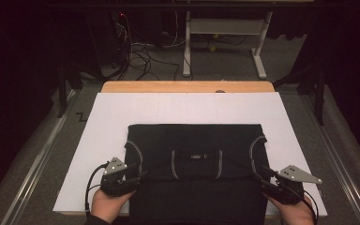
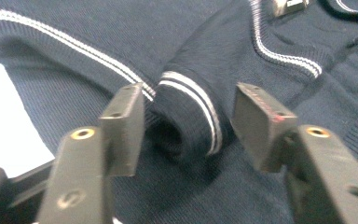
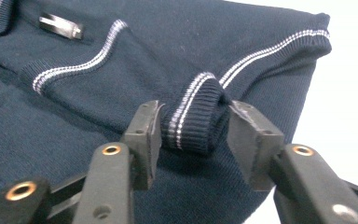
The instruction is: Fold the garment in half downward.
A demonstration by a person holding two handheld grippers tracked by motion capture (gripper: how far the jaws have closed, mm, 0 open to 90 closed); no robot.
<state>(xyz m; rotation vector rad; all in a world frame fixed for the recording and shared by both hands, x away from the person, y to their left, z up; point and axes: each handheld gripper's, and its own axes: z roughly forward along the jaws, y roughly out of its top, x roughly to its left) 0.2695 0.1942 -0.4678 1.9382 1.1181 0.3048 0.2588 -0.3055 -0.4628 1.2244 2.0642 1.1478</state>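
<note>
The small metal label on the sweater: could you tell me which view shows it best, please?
The right gripper view: the metal label lies whole and fairly sharp on the navy sweater. The left gripper view cuts it off at the top edge; the high view shows a tiny glint.

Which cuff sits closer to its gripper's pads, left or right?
The right cuff: it nearly fills the gap in the right gripper, all but touching both pads. The left cuff lies between the left gripper's open jaws with clear space on both sides.
</note>
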